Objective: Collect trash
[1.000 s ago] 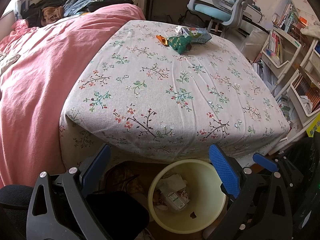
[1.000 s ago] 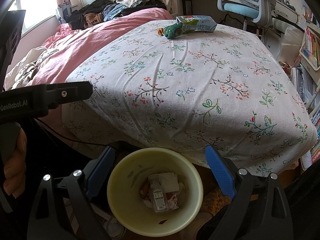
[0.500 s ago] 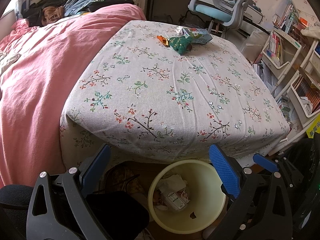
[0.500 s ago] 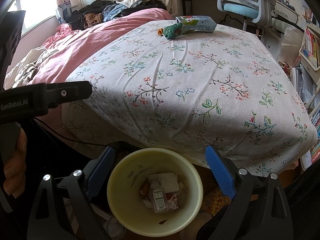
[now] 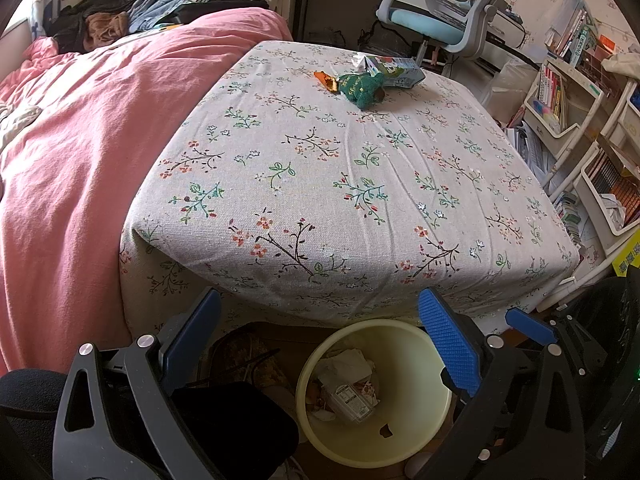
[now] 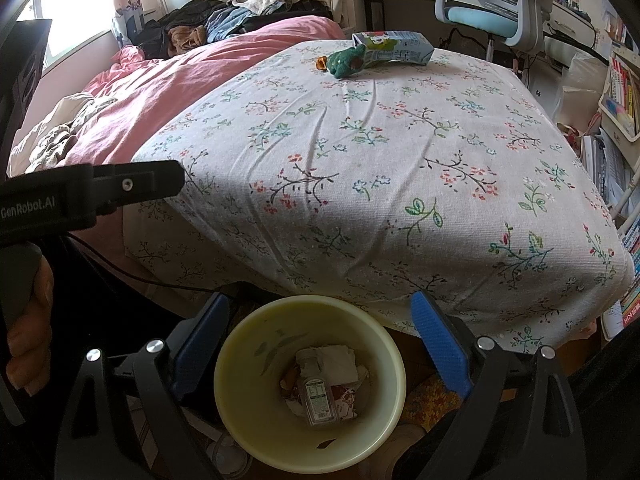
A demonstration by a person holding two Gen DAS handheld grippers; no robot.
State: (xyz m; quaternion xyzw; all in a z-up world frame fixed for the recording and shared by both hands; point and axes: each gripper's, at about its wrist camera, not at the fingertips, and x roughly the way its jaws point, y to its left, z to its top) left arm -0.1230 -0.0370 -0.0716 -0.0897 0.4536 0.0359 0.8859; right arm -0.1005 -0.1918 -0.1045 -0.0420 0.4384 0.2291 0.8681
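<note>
A pale yellow bin [image 5: 416, 436] [image 6: 256, 420] stands on the floor by the foot of the bed, holding crumpled paper [image 6: 334, 362] and a small bottle [image 6: 318, 398]. Far across the floral sheet [image 5: 340, 184] lie a blue-green carton [image 5: 396, 71] [image 6: 394, 48], a green crumpled wrapper [image 5: 362, 88] [image 6: 344, 62] and an orange wrapper [image 5: 326, 79] [image 6: 320, 62]. My left gripper [image 5: 320, 320] is open above the bin's near side, nothing between its fingers. My right gripper [image 6: 320, 320] is open over the bin, also empty.
A pink duvet [image 5: 80, 132] covers the bed's left side, with clothes [image 5: 132, 12] piled at its head. A blue office chair [image 5: 440, 12] and a desk stand beyond the bed. Book shelves [image 5: 568, 92] line the right. A hand [image 6: 28, 320] holds the left gripper's handle.
</note>
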